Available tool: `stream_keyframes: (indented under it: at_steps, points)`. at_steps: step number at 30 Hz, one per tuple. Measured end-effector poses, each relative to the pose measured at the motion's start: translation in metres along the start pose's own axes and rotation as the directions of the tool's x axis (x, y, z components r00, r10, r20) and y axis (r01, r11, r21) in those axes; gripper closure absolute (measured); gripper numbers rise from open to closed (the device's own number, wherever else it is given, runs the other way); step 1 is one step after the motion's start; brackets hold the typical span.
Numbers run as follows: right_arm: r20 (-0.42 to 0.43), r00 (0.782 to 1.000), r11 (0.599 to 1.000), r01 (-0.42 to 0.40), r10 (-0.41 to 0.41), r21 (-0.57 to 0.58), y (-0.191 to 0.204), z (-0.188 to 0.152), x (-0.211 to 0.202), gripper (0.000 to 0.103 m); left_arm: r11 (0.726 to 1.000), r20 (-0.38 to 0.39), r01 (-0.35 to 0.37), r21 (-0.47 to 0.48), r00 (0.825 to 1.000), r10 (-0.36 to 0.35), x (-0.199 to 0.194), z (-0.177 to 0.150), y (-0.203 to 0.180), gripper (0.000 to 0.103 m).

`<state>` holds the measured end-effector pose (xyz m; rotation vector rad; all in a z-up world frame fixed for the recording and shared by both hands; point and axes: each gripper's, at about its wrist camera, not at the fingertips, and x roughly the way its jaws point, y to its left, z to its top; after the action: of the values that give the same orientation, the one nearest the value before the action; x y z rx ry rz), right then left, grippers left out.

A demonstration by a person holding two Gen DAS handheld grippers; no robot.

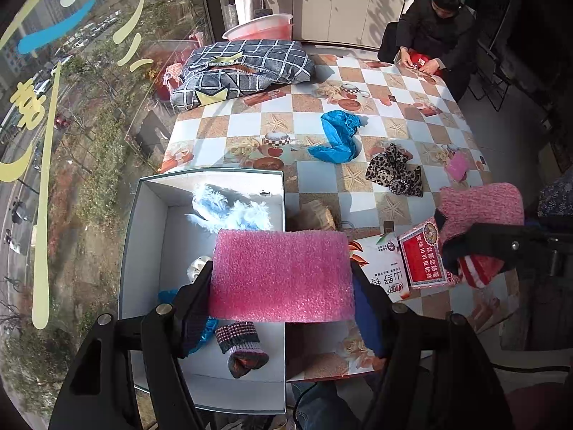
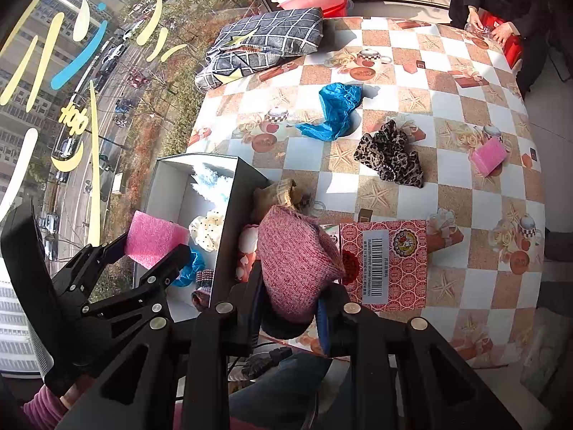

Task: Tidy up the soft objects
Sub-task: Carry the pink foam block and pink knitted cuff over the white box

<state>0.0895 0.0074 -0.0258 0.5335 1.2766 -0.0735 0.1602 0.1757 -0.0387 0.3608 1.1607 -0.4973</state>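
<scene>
My left gripper (image 1: pixel 283 286) is shut on a pink foam pad (image 1: pixel 281 276) and holds it over the right wall of the white box (image 1: pixel 143 236); it also shows in the right wrist view (image 2: pixel 155 238). The box holds a light blue fluffy item (image 1: pixel 229 208), a knitted cuff (image 1: pixel 243 347) and a white scrunchie (image 2: pixel 207 231). My right gripper (image 2: pixel 288 286) is shut on a pink knitted sock (image 2: pixel 297 261), just right of the box; it also shows in the left wrist view (image 1: pixel 480 211).
On the checked tablecloth (image 2: pixel 447 114) lie a blue plastic cover (image 2: pixel 335 111), a leopard scrunchie (image 2: pixel 390 156), a small pink foam piece (image 2: pixel 489 156), a beige knit item (image 2: pixel 283 191) and red cartons (image 2: pixel 386 261). A folded plaid quilt (image 2: pixel 265 43) lies far left. A person (image 1: pixel 435 28) sits at the far end.
</scene>
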Motion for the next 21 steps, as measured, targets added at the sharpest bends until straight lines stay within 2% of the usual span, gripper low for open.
stream_keyframes:
  at_steps: [11, 21]
  points:
    - [-0.040, 0.999, 0.994, -0.002, -0.002, -0.112, 0.042, 0.003, 0.017, 0.077, 0.994, 0.001, -0.021, -0.107, 1.000, 0.021, -0.006, -0.020, 0.035, 0.030]
    - [-0.065, 0.998, 0.987, -0.009, -0.001, -0.161, 0.063, 0.001, 0.026, 0.077, 0.988, -0.001, -0.032, -0.150, 0.999, 0.032, -0.009, -0.031, 0.047, 0.030]
